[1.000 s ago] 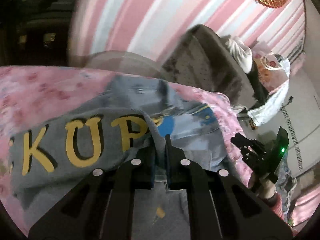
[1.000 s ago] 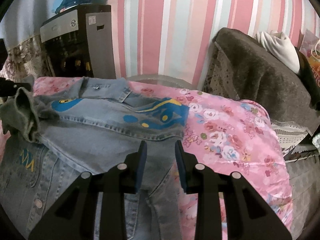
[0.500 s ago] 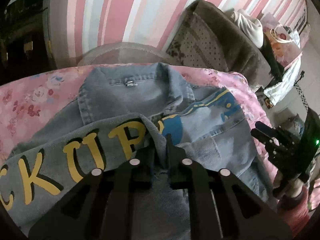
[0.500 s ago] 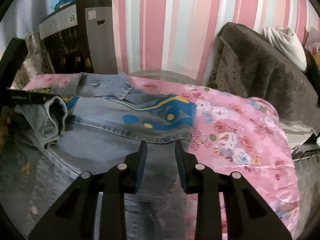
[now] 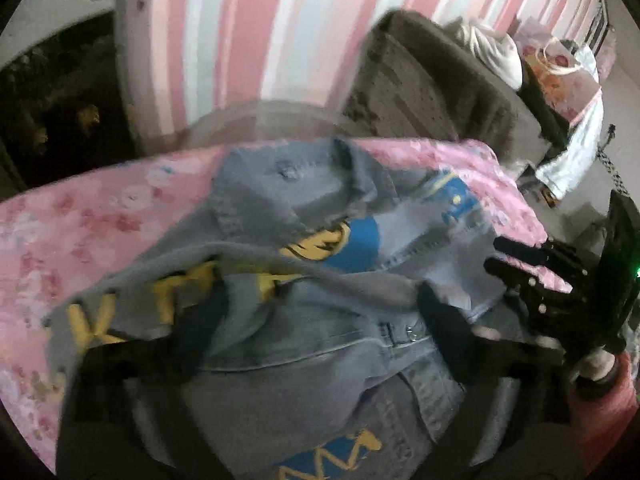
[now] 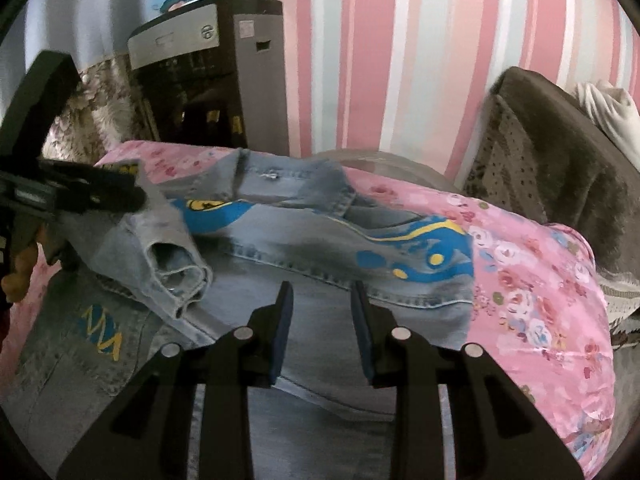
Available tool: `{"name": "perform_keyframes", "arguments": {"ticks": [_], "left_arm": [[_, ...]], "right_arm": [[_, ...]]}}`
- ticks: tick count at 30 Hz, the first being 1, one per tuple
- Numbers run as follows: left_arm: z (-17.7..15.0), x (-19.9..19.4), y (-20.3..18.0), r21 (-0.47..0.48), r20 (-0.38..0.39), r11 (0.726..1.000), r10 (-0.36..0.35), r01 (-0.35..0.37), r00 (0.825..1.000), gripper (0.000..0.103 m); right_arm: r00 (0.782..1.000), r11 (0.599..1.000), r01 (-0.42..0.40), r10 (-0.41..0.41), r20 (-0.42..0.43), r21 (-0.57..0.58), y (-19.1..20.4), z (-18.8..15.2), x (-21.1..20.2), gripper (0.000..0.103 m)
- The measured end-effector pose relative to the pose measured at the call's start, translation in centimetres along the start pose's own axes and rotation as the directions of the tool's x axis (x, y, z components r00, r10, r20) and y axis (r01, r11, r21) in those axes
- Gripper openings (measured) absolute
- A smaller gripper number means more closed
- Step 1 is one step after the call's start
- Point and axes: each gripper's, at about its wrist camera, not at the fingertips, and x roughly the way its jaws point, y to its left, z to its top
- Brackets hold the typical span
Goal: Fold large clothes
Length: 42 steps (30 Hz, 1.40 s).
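A blue denim jacket [image 5: 320, 360] lies spread on a pink floral bed cover [image 5: 80, 220], collar toward the striped wall. Its sleeve with yellow letters [image 5: 180, 292] is folded across the chest. My left gripper [image 5: 320, 316] is opening; its blurred jaws stand wide on either side of the sleeve and do not press it. In the right wrist view, the sleeve cuff [image 6: 172, 272] rests on the jacket [image 6: 300, 248] just below the left gripper [image 6: 80, 196]. My right gripper [image 6: 321, 292] hovers over the jacket's lower body, jaws partly apart with nothing between them. It also shows as the black right gripper [image 5: 532, 276] at the bed's right edge.
A grey-brown armchair [image 6: 560, 152] with a white cloth [image 6: 604, 104] on it stands right of the bed. A black and silver cabinet [image 6: 208, 92] stands against the wall behind the bed's left corner. The bed cover [image 6: 540, 280] drops off at its right edge.
The left jaws went from shut on the sleeve to wide apart, and the sleeve now lies across the jacket's chest. The right gripper drifted sideways over the jacket, jaws unchanged.
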Motion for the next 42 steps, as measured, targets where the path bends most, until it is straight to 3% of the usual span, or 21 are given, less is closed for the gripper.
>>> {"name": "perform_keyframes", "arguments": {"ticks": [3, 7, 10, 12, 14, 17, 23, 25, 26, 27, 31, 35, 37, 40, 41, 42], "left_arm": [[-0.5, -1.8, 0.5, 0.009, 0.019, 1.0, -0.018, 0.018, 1.0, 0.1], [-1.7, -3.9, 1.6, 0.048, 0.055, 0.994, 0.091, -0.094, 0.994, 0.1], [-3.0, -5.2, 3.2, 0.066, 0.087, 0.972, 0.218, -0.224, 0.972, 0.1], [-3.7, -6.0, 4.6, 0.061, 0.091, 0.964, 0.253, -0.259, 0.963, 0.1], [-4.3, -7.0, 6.3, 0.032, 0.102, 0.957, 0.282, -0.287, 0.954, 0.1], [-5.2, -7.8, 8.9, -0.042, 0.11, 0.955, 0.295, -0.293, 0.949, 0.1], [-6.8, -7.3, 12.1, -0.141, 0.094, 0.938, 0.333, -0.318, 0.938, 0.1], [-7.2, -7.1, 12.6, -0.169, 0.09, 0.939, 0.318, -0.301, 0.944, 0.1], [-7.2, -7.0, 12.7, -0.18, 0.092, 0.939, 0.312, -0.293, 0.946, 0.1], [-7.1, -7.1, 12.8, -0.19, 0.096, 0.938, 0.31, -0.288, 0.946, 0.1], [-6.5, -7.6, 11.9, -0.19, 0.126, 0.937, 0.32, -0.294, 0.939, 0.1], [-5.8, -8.6, 10.8, -0.178, 0.157, 0.942, 0.312, -0.284, 0.937, 0.1], [-5.4, -8.8, 10.4, -0.175, 0.167, 0.947, 0.298, -0.27, 0.94, 0.1], [-5.2, -8.7, 9.8, -0.171, 0.172, 0.956, 0.265, -0.237, 0.949, 0.1], [-5.2, -8.5, 9.6, -0.165, 0.17, 0.958, 0.26, -0.233, 0.95, 0.1], [-5.2, -8.3, 9.4, -0.16, 0.167, 0.96, 0.257, -0.231, 0.952, 0.1]], "right_arm": [[0.999, 0.999, -0.033, 0.033, -0.003, -0.009, 0.8, 0.0, 0.0, 0.03], [0.998, 0.997, -0.068, 0.068, -0.018, -0.027, 2.0, -0.1, 0.5, 0.03], [0.996, 0.995, -0.091, 0.09, -0.029, -0.037, 2.9, -0.1, 1.2, 0.03], [0.993, 0.993, -0.11, 0.109, -0.036, -0.038, 3.6, 0.0, 1.8, 0.03], [0.991, 0.99, -0.133, 0.132, -0.037, -0.037, 4.1, 0.2, 2.3, 0.032], [0.985, 0.985, -0.169, 0.168, -0.036, -0.023, 5.0, 0.4, 3.1, 0.043], [0.973, 0.974, -0.226, 0.227, -0.032, 0.034, 5.9, 1.2, 4.8, 0.045], [0.97, 0.971, -0.235, 0.237, -0.049, 0.04, 6.3, 1.3, 5.5, 0.041], [0.969, 0.97, -0.241, 0.242, -0.057, 0.036, 6.6, 1.3, 5.8, 0.026], [0.969, 0.971, -0.239, 0.24, -0.055, 0.03, 6.8, 1.4, 5.8, 0.003], [0.98, 0.98, -0.197, 0.197, 0.008, 0.01, 5.9, 2.3, 3.9, 0.003], [0.989, 0.993, -0.113, 0.108, 0.105, 0.039, 1.9, 3.4, -0.6, 0.003], [0.992, 0.994, -0.075, 0.067, 0.103, 0.081, -0.8, 3.6, -2.0, 0.003], [0.992, 0.992, 0.079, -0.088, 0.088, 0.098, -4.3, 3.1, -3.7, 0.003], [0.986, 0.983, 0.149, -0.156, 0.054, 0.106, -5.8, 2.8, -3.8, 0.003], [0.987, 0.98, 0.159, -0.161, 0.008, 0.122, -6.9, 2.5, -3.3, 0.003]]}}
